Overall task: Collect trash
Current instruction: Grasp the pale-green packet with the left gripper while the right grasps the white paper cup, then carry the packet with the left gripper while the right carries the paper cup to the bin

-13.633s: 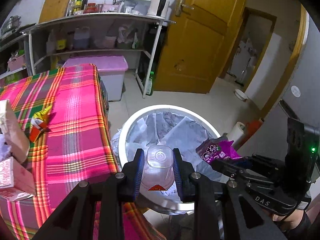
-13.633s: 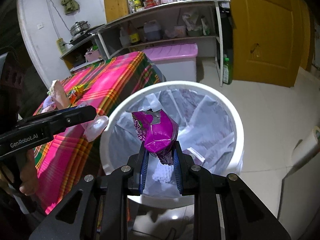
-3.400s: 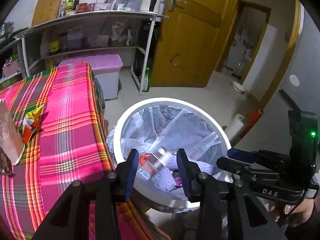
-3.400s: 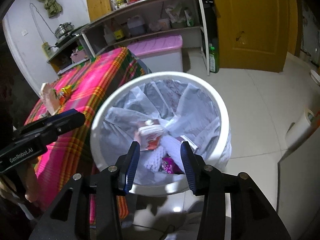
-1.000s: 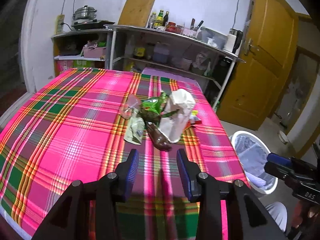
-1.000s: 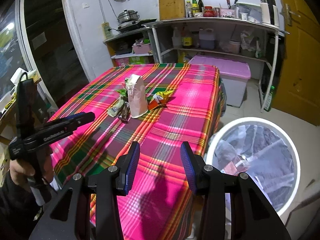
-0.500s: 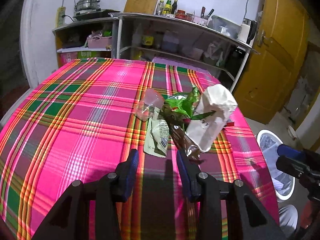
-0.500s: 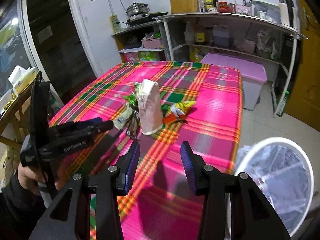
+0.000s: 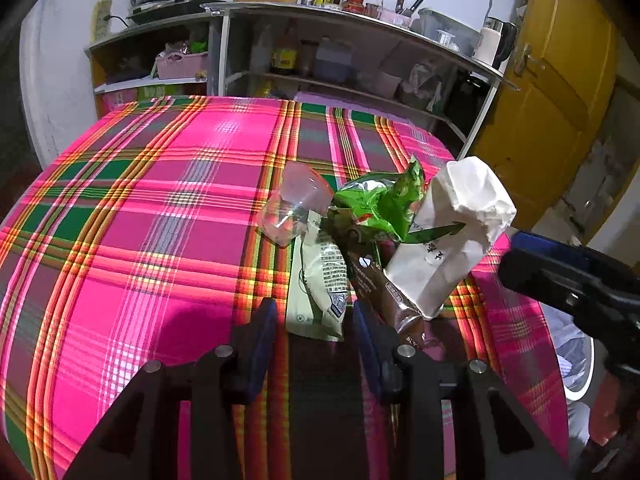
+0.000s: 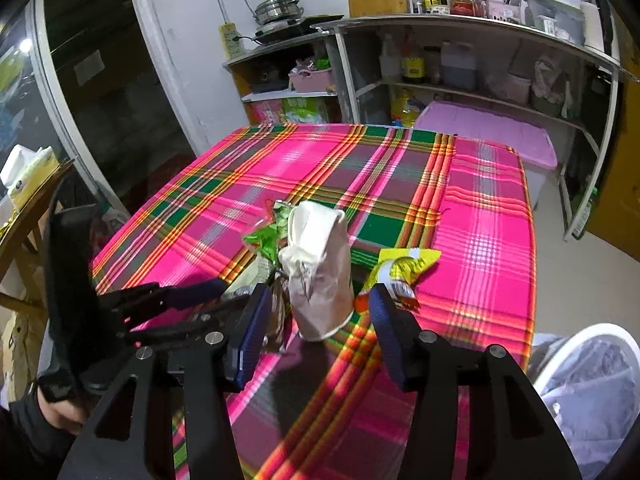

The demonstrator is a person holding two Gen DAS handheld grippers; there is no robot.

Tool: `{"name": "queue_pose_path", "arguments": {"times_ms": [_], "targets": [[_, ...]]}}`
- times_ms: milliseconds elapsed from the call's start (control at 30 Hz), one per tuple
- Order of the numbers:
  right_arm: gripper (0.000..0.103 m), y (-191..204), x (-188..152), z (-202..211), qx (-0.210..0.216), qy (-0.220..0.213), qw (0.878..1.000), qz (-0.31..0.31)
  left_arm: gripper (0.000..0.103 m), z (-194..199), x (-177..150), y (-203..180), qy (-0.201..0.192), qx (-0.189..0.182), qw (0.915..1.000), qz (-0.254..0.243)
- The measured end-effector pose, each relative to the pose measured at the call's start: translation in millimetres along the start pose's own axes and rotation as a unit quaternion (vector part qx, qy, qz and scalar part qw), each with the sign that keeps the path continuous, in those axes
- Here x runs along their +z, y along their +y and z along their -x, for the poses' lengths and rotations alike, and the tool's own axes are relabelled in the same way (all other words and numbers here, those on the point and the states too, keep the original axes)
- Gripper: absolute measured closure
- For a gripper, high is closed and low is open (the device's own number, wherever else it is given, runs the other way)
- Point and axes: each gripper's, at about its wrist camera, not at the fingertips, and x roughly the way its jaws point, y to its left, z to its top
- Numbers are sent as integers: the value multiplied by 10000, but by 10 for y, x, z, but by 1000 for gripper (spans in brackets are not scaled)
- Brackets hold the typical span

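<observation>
A heap of trash lies on the pink plaid tablecloth [image 9: 168, 216]: a clear plastic cup [image 9: 294, 204], a green wrapper [image 9: 380, 200], a pale green packet [image 9: 318, 280], a brown wrapper [image 9: 376, 284] and a white paper bag [image 9: 452, 232]. My left gripper [image 9: 315, 340] is open, and the packet's near end lies between its fingertips, untouched. My right gripper [image 10: 319, 332] has its jaws opening. The paper bag [image 10: 320, 268] stands just ahead between its fingertips, which do not touch it. A yellow wrapper [image 10: 404, 266] lies to the bag's right. The left gripper [image 10: 180, 300] reaches in from the left.
A white bin with a plastic liner [image 10: 580, 364] stands on the floor off the table's right corner. Metal shelves [image 10: 460, 92] and a purple-lidded box [image 10: 488, 132] are behind the table. A yellow door [image 9: 552, 92] is at the right.
Both grippers have come closer to the trash heap, which now fills more of each view. The right gripper's jaws stand wider apart than before.
</observation>
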Motion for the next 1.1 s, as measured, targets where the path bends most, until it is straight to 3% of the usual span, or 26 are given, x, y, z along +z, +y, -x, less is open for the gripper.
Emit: {"name": "queue_pose_path", "arguments": {"times_ms": [233, 333, 467, 700, 1100], "targets": [[52, 19, 82, -86, 21, -36, 10000, -16, 67, -40, 34, -46, 25, 97, 9999, -77], [71, 8, 86, -98, 3, -44, 10000, -47, 73, -44, 29, -71, 36, 103, 9998, -135], [78, -7, 83, -65, 40, -82, 9999, -84, 79, -27, 10, -53, 17, 62, 9999, -122], [80, 32, 29, 91, 116, -222, 9997, -39, 82, 67, -101, -100, -12, 11, 9999, -116], [80, 20, -256, 507, 102, -392, 9991, -124, 82, 560, -364, -227, -370, -168, 9992, 8]]}}
